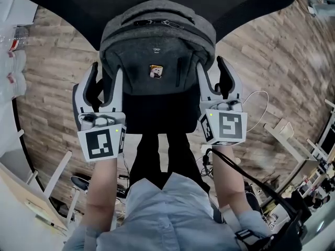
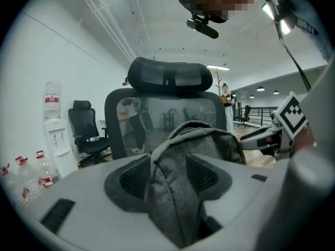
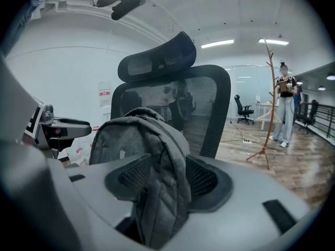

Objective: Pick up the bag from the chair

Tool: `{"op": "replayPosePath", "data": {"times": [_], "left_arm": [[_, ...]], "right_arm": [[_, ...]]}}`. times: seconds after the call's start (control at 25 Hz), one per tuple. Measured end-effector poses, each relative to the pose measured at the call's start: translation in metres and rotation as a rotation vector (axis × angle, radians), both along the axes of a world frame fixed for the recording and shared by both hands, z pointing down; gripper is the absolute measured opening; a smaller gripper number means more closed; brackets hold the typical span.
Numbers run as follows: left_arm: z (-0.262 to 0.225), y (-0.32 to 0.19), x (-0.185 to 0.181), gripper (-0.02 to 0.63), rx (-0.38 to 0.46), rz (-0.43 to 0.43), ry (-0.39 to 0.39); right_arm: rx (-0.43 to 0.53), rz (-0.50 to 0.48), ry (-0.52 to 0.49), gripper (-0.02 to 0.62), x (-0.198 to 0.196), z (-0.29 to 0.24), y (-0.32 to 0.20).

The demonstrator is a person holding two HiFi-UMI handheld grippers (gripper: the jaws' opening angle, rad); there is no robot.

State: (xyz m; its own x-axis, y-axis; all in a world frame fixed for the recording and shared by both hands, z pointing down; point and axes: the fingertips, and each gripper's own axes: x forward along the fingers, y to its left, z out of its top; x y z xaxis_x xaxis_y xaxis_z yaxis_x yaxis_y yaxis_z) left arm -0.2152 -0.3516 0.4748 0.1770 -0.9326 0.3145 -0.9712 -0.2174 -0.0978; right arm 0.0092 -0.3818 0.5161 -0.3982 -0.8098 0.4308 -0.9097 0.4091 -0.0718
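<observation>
Apparently upright, bag [image 1: 157, 46], zip end toward chair back [image 1: 235, 4]; left tool [image 1: 107, 82], right tool [image 1: 212, 75] clamped on its sides.

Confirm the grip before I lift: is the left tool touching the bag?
Touching. The left gripper view shows the left tool closed on a fold of the grey bag, the fabric pressed against both jaws.

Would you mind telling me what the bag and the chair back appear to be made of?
Bag: probably woven gray fabric, matte, with a heathered weave and soft folds. Chair back: likely black mesh in a plastic frame; the room shows through it.
</observation>
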Motion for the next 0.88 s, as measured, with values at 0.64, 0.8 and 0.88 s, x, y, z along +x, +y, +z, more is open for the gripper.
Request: {"op": "replayPosePath", "data": {"times": [0.64,0.8,0.88], "left_arm": [[0.048,-0.046,-0.004,0.328,-0.038,0.068,0.038],[0.056,-0.059,-0.006,0.328,-0.048,0.072,0.044],[0.059,-0.064,-0.007,0.328,-0.051,0.072,0.039]], "right_arm": [[-0.028,-0.084,0.0,0.313,-0.011,0.038,-0.041],[-0.03,-0.095,0.002,0.316,-0.016,0.041,-0.05],[-0.032,-0.1,0.008,0.316,-0.018,0.042,-0.053]]}}
